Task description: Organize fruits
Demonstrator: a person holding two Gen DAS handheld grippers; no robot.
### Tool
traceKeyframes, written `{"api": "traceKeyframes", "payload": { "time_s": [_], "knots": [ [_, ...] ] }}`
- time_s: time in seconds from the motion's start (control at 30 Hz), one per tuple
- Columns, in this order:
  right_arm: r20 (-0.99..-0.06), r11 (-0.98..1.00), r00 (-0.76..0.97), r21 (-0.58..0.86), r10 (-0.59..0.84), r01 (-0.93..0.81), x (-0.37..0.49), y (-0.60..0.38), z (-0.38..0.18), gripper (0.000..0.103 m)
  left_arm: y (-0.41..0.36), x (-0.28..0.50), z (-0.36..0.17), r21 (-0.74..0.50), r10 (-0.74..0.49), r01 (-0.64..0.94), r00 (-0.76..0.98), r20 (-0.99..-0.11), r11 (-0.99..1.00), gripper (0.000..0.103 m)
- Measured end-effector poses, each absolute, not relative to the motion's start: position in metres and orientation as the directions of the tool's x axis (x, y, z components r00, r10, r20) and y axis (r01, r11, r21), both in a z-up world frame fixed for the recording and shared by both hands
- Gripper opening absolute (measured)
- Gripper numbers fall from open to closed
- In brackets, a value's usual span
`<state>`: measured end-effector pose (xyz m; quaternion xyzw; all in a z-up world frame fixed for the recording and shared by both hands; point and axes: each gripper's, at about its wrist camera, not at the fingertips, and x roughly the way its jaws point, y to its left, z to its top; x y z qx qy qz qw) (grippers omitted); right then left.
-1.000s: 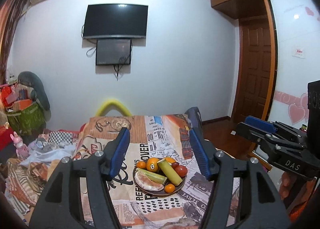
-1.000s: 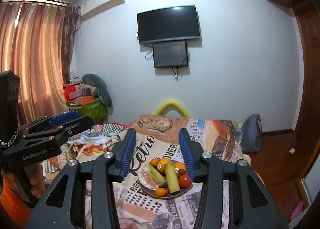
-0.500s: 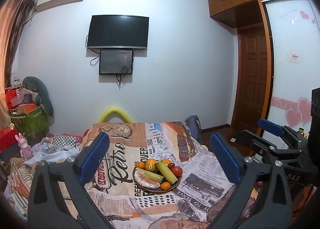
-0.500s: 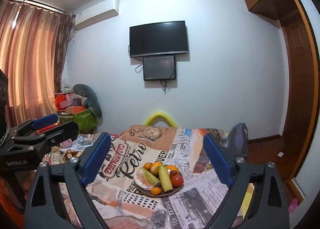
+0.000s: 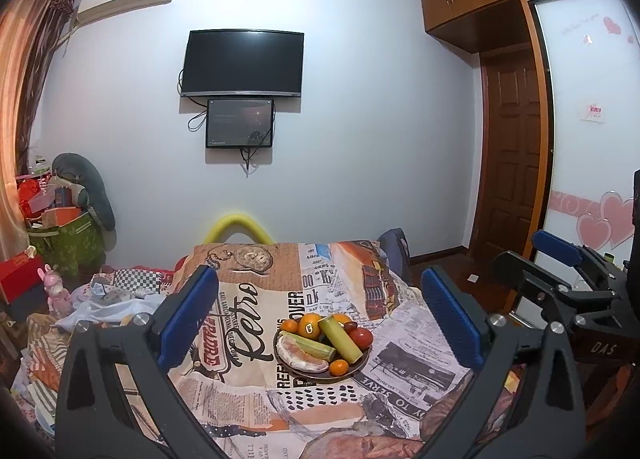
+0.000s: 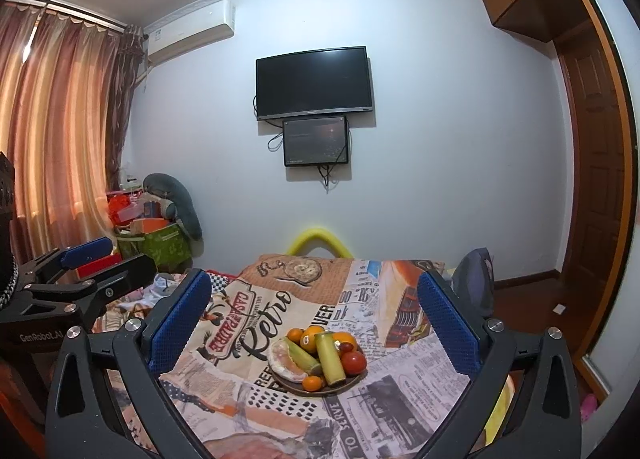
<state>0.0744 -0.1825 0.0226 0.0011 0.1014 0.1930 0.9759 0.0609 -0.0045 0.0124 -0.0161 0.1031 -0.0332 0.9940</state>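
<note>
— Our left gripper was half closed a second ago, its blue pads framing the plate of fruit closely; now they stand wide apart with nothing between them but air.

— We see the same on our right gripper: its jaws have just been opening, from narrow to full spread, empty.

— In both wrist views the ceiling and cornice now show, and the plate sits lower between the fingers.

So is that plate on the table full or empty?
Full: the plate is piled with oranges, a tomato, green stalk pieces and a peeled pomelo segment.
</note>
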Motion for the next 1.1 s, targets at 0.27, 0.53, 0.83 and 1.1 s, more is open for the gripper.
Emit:
{"api": "traceKeyframes", "payload": {
  "time_s": [0.27,0.53,0.83,1.1],
  "knots": [
    [-0.196,0.925,0.904,0.045,0.379,-0.378,0.0724,-0.1850,0.0228,0.103,-0.0055,0.0611,0.0115,-0.036,-0.069,0.063,0.977,-0.204,0.997,0.103],
    [-0.197,0.923,0.903,0.039,0.383,-0.383,0.0700,-0.1848,0.0270,0.103,-0.0057,0.0603,0.0113,-0.033,-0.074,0.069,0.977,-0.199,0.997,0.103],
    [-0.198,0.923,0.902,0.042,0.383,-0.383,0.0692,-0.1854,0.0268,0.103,-0.0038,0.0609,0.0104,-0.038,-0.077,0.070,0.976,-0.202,0.997,0.103],
    [-0.203,0.924,0.902,0.049,0.381,-0.379,0.0687,-0.1876,0.0286,0.103,-0.0032,0.0619,0.0114,-0.040,-0.078,0.071,0.976,-0.205,0.997,0.103]
  ]
}}
